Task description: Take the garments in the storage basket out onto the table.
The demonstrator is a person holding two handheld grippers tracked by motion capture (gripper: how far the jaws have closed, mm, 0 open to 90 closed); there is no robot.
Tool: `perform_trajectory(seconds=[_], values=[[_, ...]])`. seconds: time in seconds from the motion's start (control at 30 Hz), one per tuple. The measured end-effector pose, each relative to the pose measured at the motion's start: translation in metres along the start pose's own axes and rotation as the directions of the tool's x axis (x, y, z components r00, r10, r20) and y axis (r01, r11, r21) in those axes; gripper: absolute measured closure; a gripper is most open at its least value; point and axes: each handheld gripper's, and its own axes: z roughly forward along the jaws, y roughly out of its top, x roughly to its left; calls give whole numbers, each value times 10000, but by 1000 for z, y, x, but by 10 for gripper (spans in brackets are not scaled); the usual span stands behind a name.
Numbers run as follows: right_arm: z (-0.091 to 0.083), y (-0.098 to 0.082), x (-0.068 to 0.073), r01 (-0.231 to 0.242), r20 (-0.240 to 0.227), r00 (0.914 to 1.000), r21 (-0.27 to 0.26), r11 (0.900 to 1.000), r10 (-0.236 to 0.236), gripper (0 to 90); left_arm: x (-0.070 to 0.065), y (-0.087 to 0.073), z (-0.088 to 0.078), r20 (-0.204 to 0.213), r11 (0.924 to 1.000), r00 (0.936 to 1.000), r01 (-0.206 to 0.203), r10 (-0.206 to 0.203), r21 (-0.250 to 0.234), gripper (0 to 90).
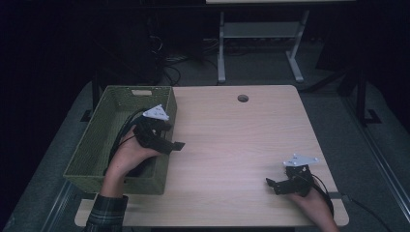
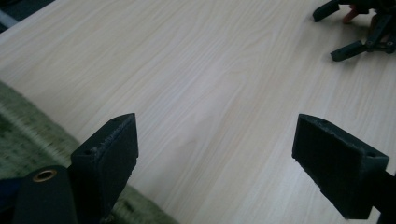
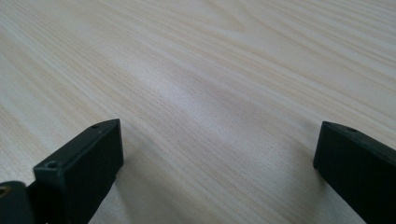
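My left gripper (image 1: 173, 136) is held by a hand over the right rim of a green woven basket (image 1: 92, 145), pointing out over the wooden table (image 1: 232, 145). In the left gripper view its jaws stand wide open (image 2: 215, 154) above bare wood, with the basket's rim (image 2: 28, 135) at the lower left. My right gripper (image 1: 276, 176) rests low near the table's front right corner and points left. Its jaws are spread wide in the right gripper view (image 3: 219, 158), with nothing between them. The right gripper (image 2: 359, 32) also appears far off in the left gripper view.
A round cable hole (image 1: 242, 98) sits near the table's far edge. Black cable trails inside the basket (image 1: 121, 130). Behind the table stand the white legs of another desk (image 1: 221, 53), with cables on the dark floor.
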Motion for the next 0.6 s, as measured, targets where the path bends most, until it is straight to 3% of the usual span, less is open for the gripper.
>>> perform_trajectory(seconds=[0.37, 0.6], values=[[0, 0, 0, -7, 2, 10000, -3, 10000, 7, 12, 13, -12, -15, -294, 9997, 9993, 223, -220, 122, 143], [0, 0, 0, -1, 2, 10000, 0, 10000, 1, 12, 23, -21, -28, -711, 9989, 9965, 442, -432, 126, 143]])
